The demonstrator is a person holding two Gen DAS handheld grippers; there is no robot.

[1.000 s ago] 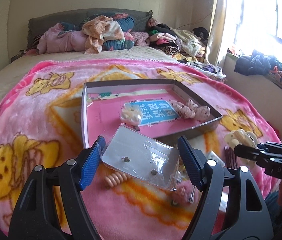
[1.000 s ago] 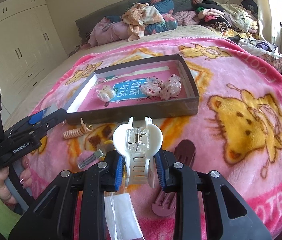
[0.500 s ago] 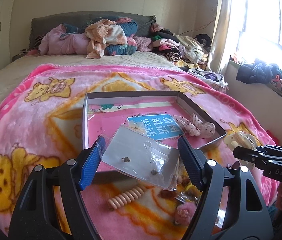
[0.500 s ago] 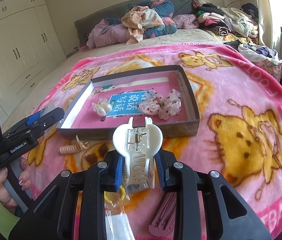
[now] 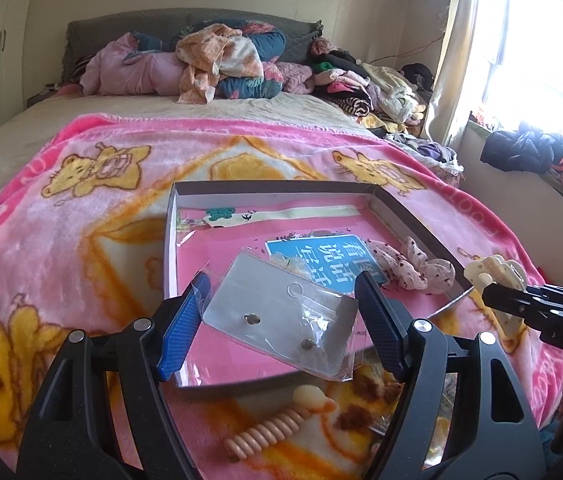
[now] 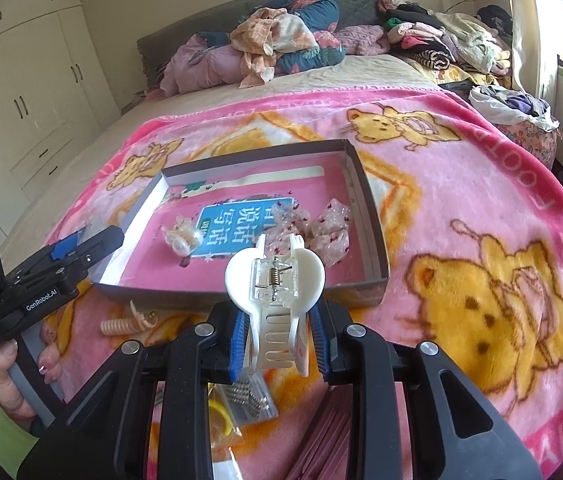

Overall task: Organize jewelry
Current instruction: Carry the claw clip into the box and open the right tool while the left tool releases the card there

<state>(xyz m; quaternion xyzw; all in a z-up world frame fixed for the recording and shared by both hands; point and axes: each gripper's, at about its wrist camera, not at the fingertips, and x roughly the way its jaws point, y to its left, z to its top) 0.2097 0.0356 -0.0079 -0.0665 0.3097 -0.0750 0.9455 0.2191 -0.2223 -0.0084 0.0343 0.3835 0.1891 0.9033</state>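
Observation:
My left gripper (image 5: 283, 316) is shut on a clear plastic earring packet (image 5: 281, 314) and holds it over the near left part of the shallow grey box (image 5: 269, 188) with a pink floor. My right gripper (image 6: 277, 334) is shut on a white claw hair clip (image 6: 275, 276), held above the blanket just before the box's near wall (image 6: 241, 292). In the box lie a pearl bow clip (image 6: 181, 238) and pink spotted scrunchies (image 6: 321, 228). The right gripper with the clip also shows in the left wrist view (image 5: 497, 276).
A peach coil hair tie (image 5: 269, 430) lies on the pink bear blanket (image 5: 81, 240) before the box. A packet of pins (image 6: 241, 400), a yellow band and a dark pink comb clip (image 6: 333, 440) lie under my right gripper. Clothes are piled at the headboard (image 6: 281, 36).
Both grippers have risen and moved forward toward the box. The earring packet now hangs over the box's near left part; the white clip has come closer to the near wall.

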